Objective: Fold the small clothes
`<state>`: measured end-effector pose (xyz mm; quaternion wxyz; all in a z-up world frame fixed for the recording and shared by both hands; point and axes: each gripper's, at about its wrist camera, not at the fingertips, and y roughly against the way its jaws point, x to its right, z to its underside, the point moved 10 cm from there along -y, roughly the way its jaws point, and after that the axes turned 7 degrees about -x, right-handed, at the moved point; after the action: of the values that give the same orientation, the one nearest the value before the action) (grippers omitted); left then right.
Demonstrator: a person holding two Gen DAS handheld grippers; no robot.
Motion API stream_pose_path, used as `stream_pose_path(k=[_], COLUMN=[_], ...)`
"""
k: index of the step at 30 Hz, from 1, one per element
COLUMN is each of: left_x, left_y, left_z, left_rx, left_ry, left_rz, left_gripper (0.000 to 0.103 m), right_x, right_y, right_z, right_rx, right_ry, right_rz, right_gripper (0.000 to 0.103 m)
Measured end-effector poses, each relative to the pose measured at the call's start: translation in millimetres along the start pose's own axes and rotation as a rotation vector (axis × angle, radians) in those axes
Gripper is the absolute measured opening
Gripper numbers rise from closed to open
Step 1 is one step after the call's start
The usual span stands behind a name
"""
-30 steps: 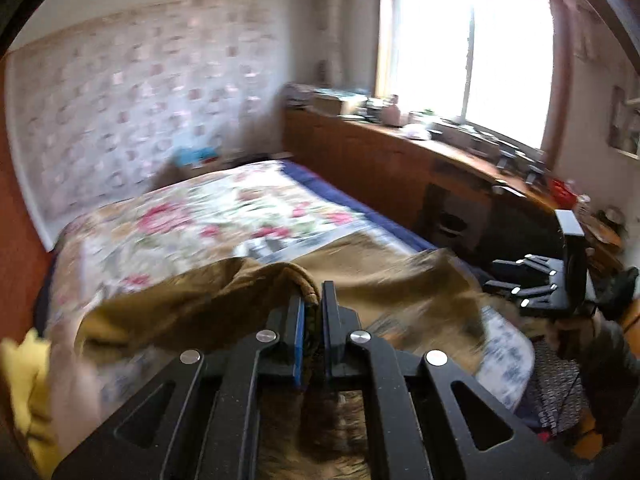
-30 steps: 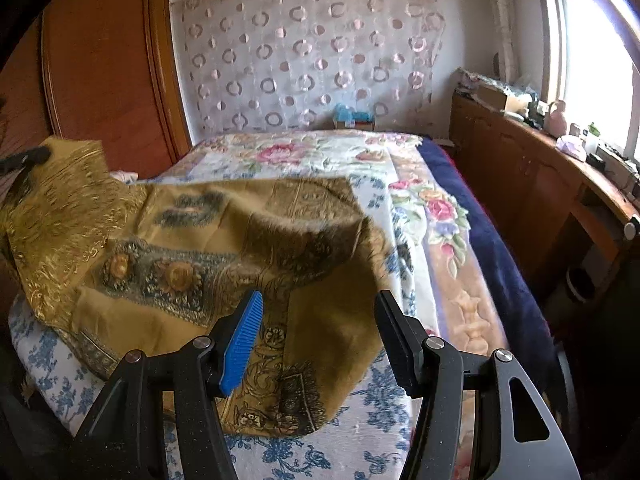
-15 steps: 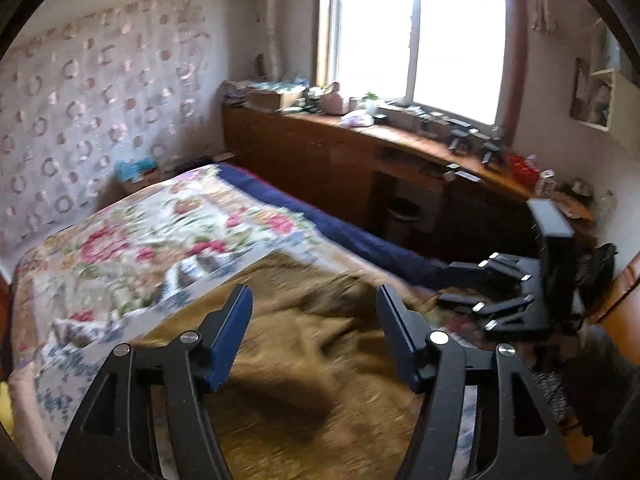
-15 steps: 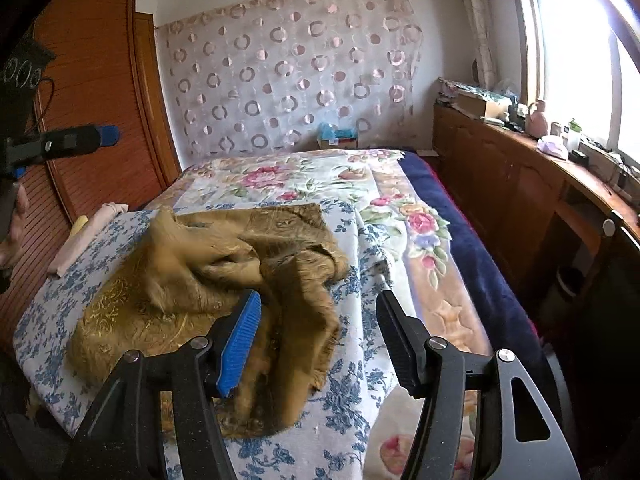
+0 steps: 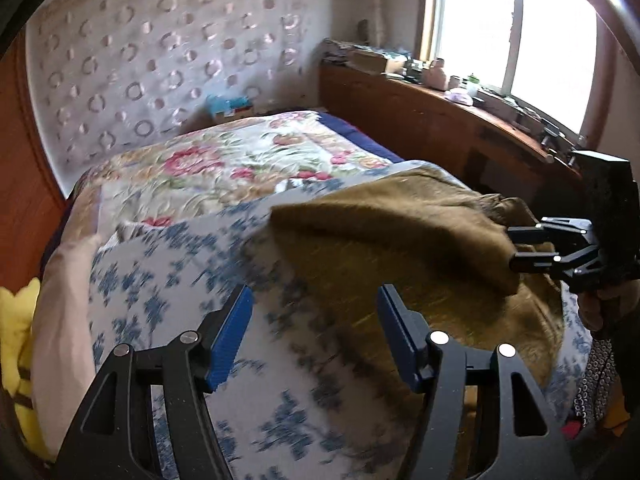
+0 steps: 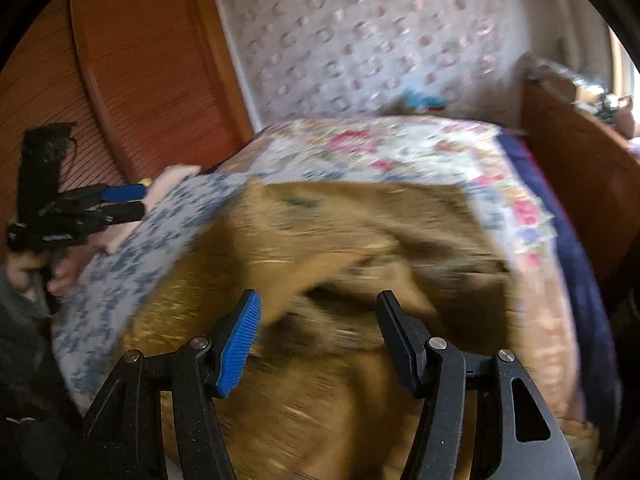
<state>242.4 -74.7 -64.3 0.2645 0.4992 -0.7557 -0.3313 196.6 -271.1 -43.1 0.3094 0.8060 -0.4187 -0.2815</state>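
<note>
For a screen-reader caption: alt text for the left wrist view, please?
Open left gripper above a bed, empty, with a rumpled brown garment lying ahead. The right gripper reaches in from the right; a window glows behind.

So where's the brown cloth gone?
The brown cloth lies rumpled on the blue-flowered sheet at the near end of the bed, right of centre in the left wrist view, with neither claw holding it.

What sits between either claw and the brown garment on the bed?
Nothing visible. The brown garment lies crumpled on the blue-flowered bedsheet. The right claw hangs open right over it; the left claw, open and empty, is over its edge, with only bare sheet and cloth ahead.
</note>
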Motion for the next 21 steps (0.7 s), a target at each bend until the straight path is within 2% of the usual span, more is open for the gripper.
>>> stream_pose_path(k=[4,6,7,8,11,16,18,21], left_x=[-13.2,-19.0,-19.0,-21.2,-19.5,-8.6,-3.2,4.9], left_y=[-2.2,-2.8,-2.9,-3.1,-3.8,-6.8,-11.7,-18.4], left_z=[7.2,8.9,10.1,10.0,11.3,11.8,13.5,18.8], left_rx=[0.008,0.013,0.016,0.018,0.016,0.018,0.011,-0.006], left_ry=[0.012,0.016,0.018,0.019,0.021,0.016,0.021,0.019], left_rz=[0.002,0.006,0.011,0.016,0.038,0.069,0.087,0.095], left_gripper=[0.065,0.065,0.065,0.065,0.065,0.065,0.065,0.065], right_x=[-9.6,-10.0,-8.4,-3.7,16.6,68.5,92.2,120.7], right_y=[-29.4,-33.5,-32.5,-29.1,-8.2,-6.5,-21.8,-67.1], right_z=[-7.9,-19.4,-25.6,-36.3,-74.5,-145.5,-161.0,-162.8], right_rx=[-0.068,-0.068,-0.064,-0.047,0.01,0.041,0.014,-0.112], right_ry=[0.011,0.025,0.038,0.053,0.06,0.046,0.038,0.059], right_rz=[-0.055,-0.049,-0.037,-0.004,0.061,0.222,0.291,0.381], right_gripper=[0.062,0.043,0.014,0.003,0.003,0.003,0.003,0.005])
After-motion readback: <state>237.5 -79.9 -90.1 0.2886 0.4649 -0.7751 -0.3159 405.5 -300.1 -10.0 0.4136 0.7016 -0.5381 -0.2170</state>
